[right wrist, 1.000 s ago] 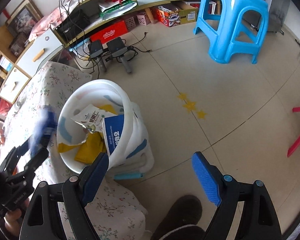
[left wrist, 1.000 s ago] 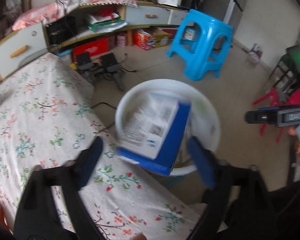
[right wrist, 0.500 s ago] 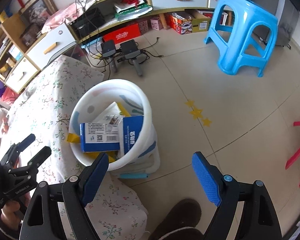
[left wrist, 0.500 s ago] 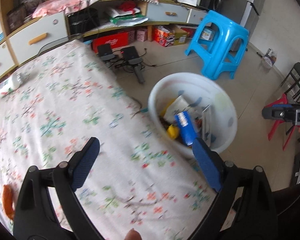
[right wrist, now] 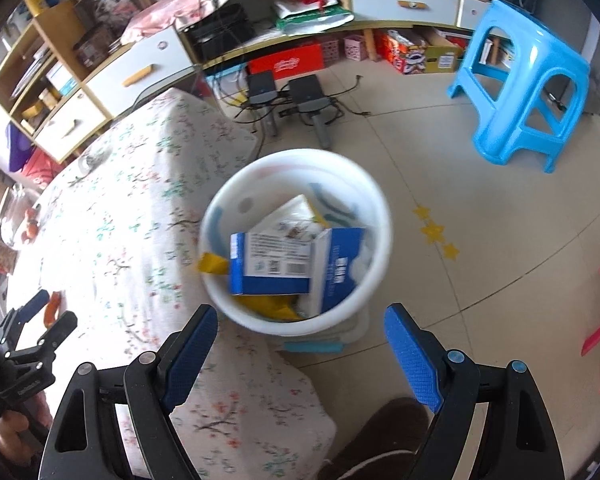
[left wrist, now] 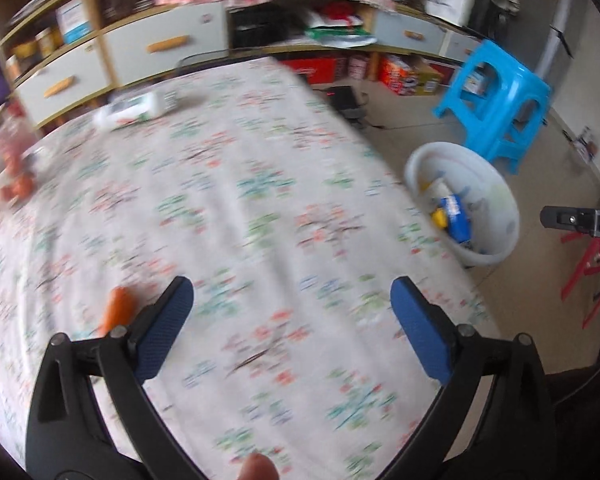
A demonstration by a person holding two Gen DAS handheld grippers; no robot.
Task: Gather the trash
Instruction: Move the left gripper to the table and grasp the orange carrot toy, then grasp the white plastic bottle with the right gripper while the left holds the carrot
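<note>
Done: blue box (right wrist: 284, 264) lies in white bin (right wrist: 374, 204) | Left: orange scrap (left wrist: 116, 312), bottle (left wrist: 136, 108) on table (left wrist: 260, 200) | Left gripper (left wrist: 292, 320) just widened, empty | Right gripper (right wrist: 300, 344) wide, empty

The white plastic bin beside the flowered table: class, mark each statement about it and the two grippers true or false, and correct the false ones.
1. The white plastic bin stands on the floor beside the table with the flowered cloth. True.
2. A blue and white carton lies inside the bin. True.
3. The left gripper holds the carton. False: its jaws are open with nothing between them, having just opened wider, above the cloth.
4. The right gripper is shut on the bin's rim. False: it is open and empty, above the bin.
5. The blue plastic stool lies tipped on its side. False: it stands upright on the floor.
6. An orange scrap lies on the cloth near the left gripper. True.
</note>
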